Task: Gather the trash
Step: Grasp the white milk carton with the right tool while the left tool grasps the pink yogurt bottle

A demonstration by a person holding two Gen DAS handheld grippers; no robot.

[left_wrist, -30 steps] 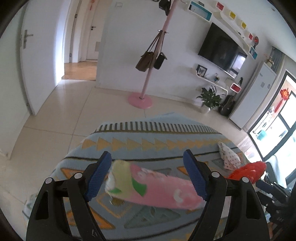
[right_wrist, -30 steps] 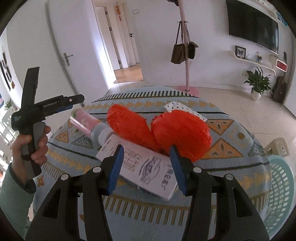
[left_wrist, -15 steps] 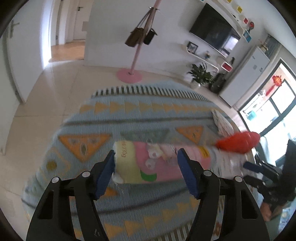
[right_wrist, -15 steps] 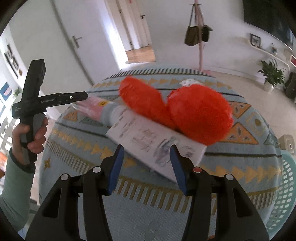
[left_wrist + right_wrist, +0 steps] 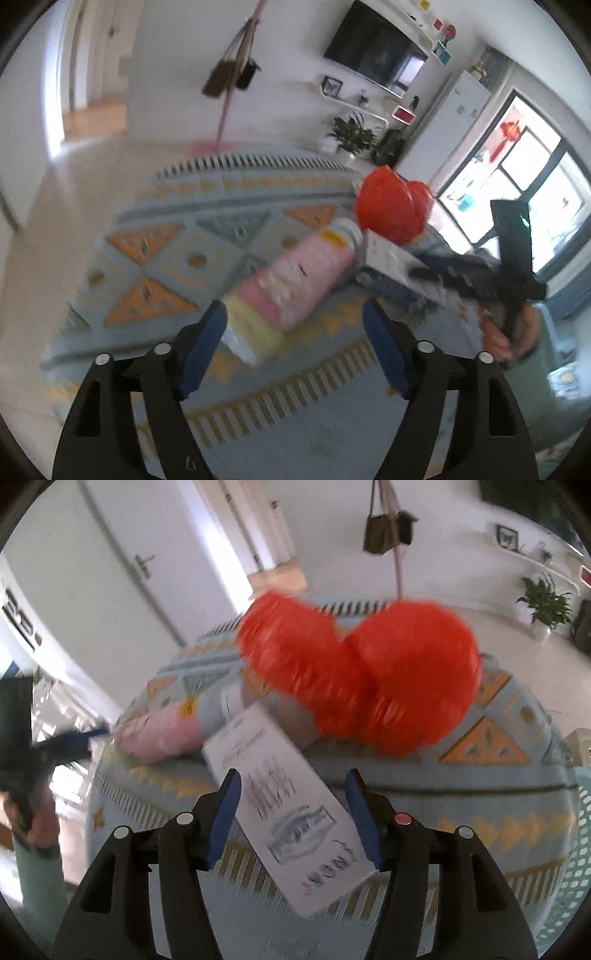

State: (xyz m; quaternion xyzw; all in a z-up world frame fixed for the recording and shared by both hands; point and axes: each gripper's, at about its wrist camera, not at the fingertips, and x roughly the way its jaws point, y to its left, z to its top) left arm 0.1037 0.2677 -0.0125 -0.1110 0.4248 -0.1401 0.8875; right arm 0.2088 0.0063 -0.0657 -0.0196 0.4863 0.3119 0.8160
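Observation:
A pink bottle (image 5: 295, 284) with a yellow end lies on the patterned table cloth (image 5: 155, 266), pointing away from my left gripper (image 5: 293, 314). Its yellow end sits between the jaws, which are opening, close to the left pad. My right gripper (image 5: 293, 779) has a white printed box (image 5: 295, 812) between its jaws, which are opening, with a gap at the right pad. Red crumpled plastic bags (image 5: 369, 672) lie just behind the box. The pink bottle (image 5: 159, 734) lies left of it. The left wrist view shows the box (image 5: 388, 258) beside the red bags (image 5: 391, 206).
A teal perforated basket (image 5: 576, 849) stands off the table's right edge. A pink coat stand with hanging bags (image 5: 229, 81) and a potted plant (image 5: 351, 136) are on the floor beyond. A person's hand (image 5: 498, 332) holds the right gripper's handle.
The pink bottle has turned from crosswise between my left jaws to pointing away from them. My right gripper has tipped down and its jaws have widened around the white box.

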